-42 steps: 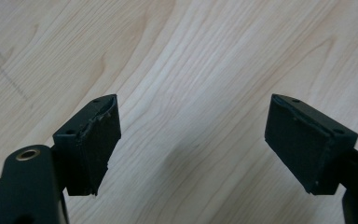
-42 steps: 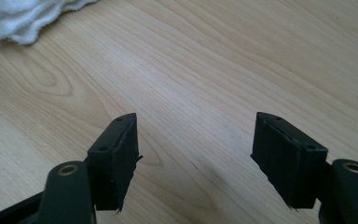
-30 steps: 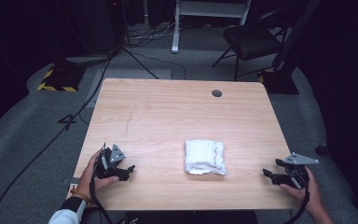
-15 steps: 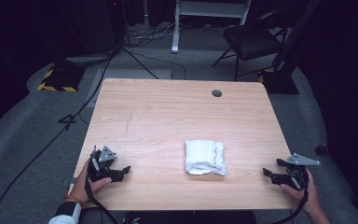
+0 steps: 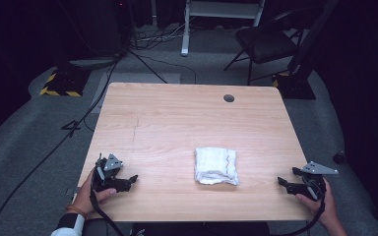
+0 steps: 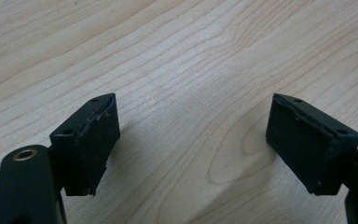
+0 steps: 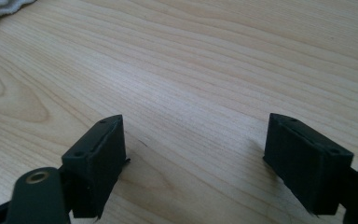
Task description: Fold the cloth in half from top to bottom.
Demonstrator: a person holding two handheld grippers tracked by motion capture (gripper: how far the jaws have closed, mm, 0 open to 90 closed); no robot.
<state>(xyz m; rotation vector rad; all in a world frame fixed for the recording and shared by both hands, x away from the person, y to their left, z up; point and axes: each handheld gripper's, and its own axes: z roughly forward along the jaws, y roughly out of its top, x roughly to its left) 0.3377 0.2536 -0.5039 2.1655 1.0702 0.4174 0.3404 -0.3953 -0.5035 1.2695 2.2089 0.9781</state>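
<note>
Left gripper [image 5: 128,181] rests at seven o'clock on the worktop [image 5: 177,123], jaws spread, empty; right gripper [image 5: 286,184] at four o'clock, likewise spread; folded white towel [image 5: 216,165] lies between them, untouched; judging this the approach step, each must close toward a towel edge.

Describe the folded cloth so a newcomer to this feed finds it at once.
Start at the wooden table and look toward the person's edge, between the left gripper and the right gripper. The white folded cloth lies there, nearer the right one: soft, pale, touched by neither.
</note>
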